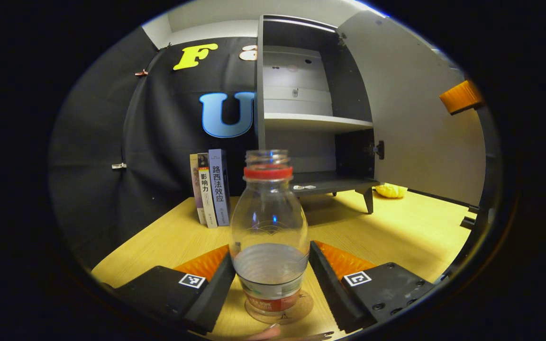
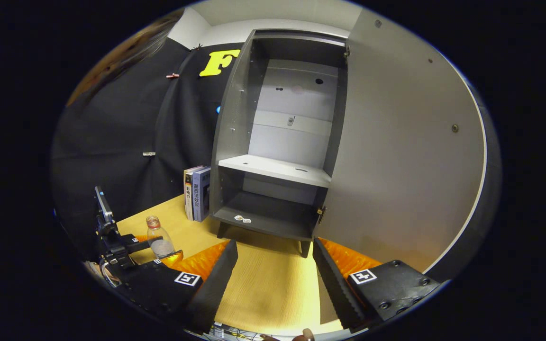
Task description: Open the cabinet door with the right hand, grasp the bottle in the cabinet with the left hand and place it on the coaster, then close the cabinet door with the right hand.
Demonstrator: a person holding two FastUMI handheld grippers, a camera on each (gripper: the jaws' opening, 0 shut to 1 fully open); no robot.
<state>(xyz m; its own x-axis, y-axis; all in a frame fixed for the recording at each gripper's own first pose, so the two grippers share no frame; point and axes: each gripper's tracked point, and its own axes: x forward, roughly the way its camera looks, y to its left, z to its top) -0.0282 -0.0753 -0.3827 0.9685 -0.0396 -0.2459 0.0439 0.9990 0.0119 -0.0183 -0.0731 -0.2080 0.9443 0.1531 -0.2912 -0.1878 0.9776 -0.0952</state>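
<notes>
Left claw: fingers on either side of the bottle, close by its lower body; whether both press on it cannot be told. Bottle stands upright on the coaster on the counter (uncapped, a little clear liquid inside). Right claw: spread wide, holding nothing, pointing at the cabinet. Cabinet door swung open to the right. Books stand just left of the cabinet.
</notes>
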